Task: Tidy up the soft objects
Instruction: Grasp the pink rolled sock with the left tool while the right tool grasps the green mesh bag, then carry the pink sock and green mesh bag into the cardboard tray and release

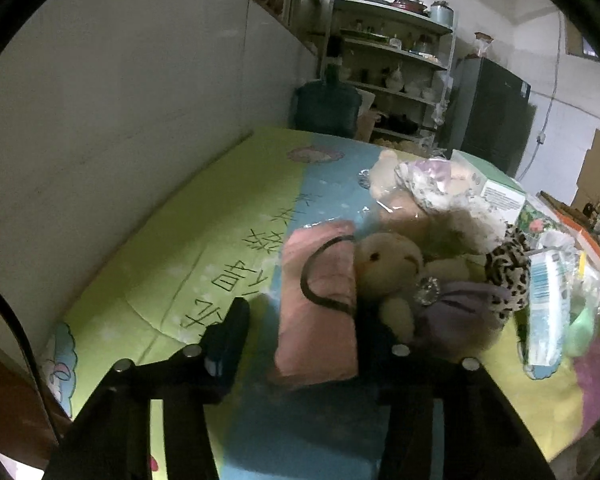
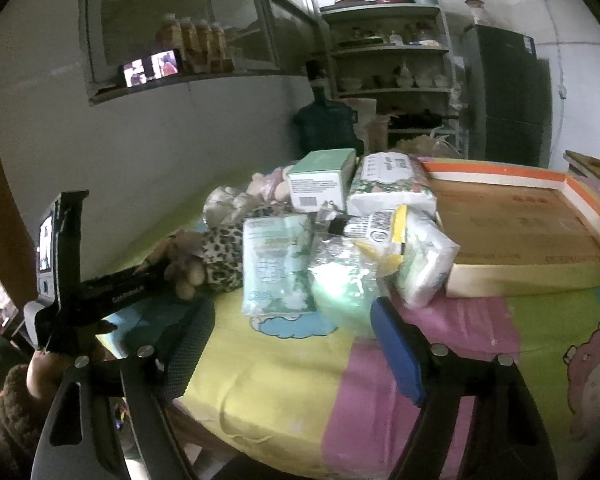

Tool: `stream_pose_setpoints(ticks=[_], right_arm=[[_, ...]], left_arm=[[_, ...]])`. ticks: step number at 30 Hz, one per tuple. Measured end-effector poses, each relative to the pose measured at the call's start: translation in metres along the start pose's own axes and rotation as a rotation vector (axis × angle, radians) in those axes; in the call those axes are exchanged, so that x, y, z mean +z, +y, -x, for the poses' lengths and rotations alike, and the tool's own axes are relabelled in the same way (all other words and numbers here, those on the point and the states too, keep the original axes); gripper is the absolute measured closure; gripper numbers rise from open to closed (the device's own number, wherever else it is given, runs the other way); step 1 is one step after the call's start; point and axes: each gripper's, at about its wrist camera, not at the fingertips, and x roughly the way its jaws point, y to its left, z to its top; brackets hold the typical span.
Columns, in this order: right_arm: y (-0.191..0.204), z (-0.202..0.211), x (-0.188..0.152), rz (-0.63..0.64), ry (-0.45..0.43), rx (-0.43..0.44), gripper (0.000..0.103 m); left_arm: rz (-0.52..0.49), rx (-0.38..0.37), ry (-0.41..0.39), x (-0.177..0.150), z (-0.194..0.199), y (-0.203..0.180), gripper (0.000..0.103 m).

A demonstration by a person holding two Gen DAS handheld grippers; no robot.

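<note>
In the left wrist view a pink soft cushion with a dark cord lies between the fingers of my left gripper. The right finger touches the cushion's edge, and a gap shows at the left finger, so the gripper is open. Beside the cushion sit a cream teddy bear, a purple pouch and a leopard-print plush. My right gripper stands open over the bedsheet, just short of a wipes pack and a clear bag. The left gripper reaches in from the left.
White tissue packs, a green box and a floral pack crowd the heap. A flat cardboard box with an orange rim lies at the right. The wall runs along the bed's left side. Shelves stand behind.
</note>
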Motion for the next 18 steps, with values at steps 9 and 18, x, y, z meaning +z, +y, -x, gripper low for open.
stream_pose_setpoints(ticks=[9, 18], right_arm=[[-0.023, -0.007, 0.002, 0.047, 0.033, 0.002, 0.026], [-0.042, -0.04, 0.006, 0.038, 0.121, 0.053, 0.05]], left_arm=[[0.028, 0.024, -0.076, -0.004, 0.016, 0.016, 0.085], [-0.03, 0.011, -0.154, 0.006, 0.046, -0.007, 0.085]])
